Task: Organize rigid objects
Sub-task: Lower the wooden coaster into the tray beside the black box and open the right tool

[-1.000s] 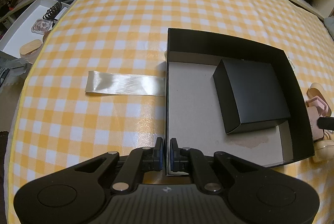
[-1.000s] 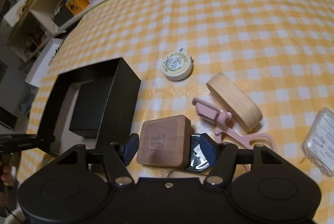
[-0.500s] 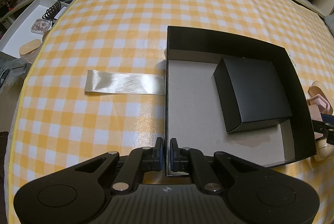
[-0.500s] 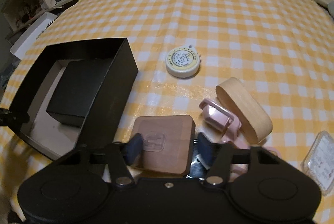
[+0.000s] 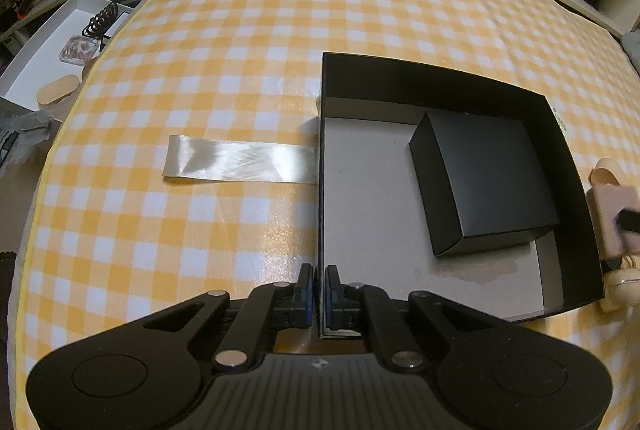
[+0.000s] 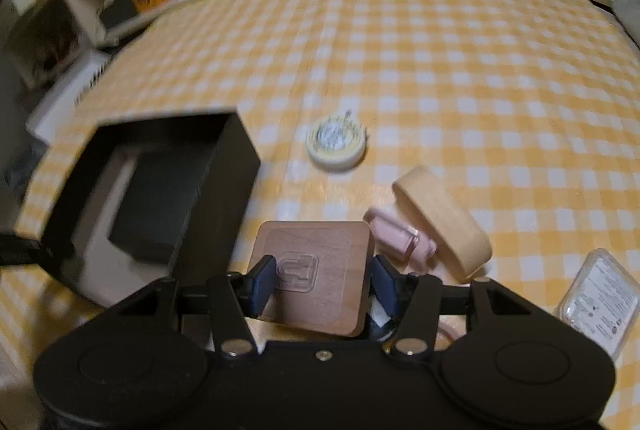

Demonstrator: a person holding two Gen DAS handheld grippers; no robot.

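A large open black box (image 5: 440, 77) sits on the yellow checked tablecloth with a smaller closed black box (image 5: 488, 181) inside it. My left gripper (image 5: 319, 294) is shut on the big box's near left wall. In the right wrist view, my right gripper (image 6: 324, 284) is shut on a square wooden block (image 6: 320, 270) with an engraved top, its pads pressing both sides. The block is raised just off the cloth, beside the big box's outer wall (image 6: 224, 197). The same block (image 5: 612, 213) shows at the right edge of the left wrist view.
A round cream tape measure (image 6: 337, 145), an oval wooden box (image 6: 444, 226), a pink tool (image 6: 400, 240) and a clear plastic case (image 6: 596, 302) lie right of the big box. A satin ribbon (image 5: 240, 165) lies to its left. Shelves ring the table's far side.
My right gripper's fingers have come together on the wooden block and raised it a little; the right wrist view is now blurred. The left gripper has not moved.
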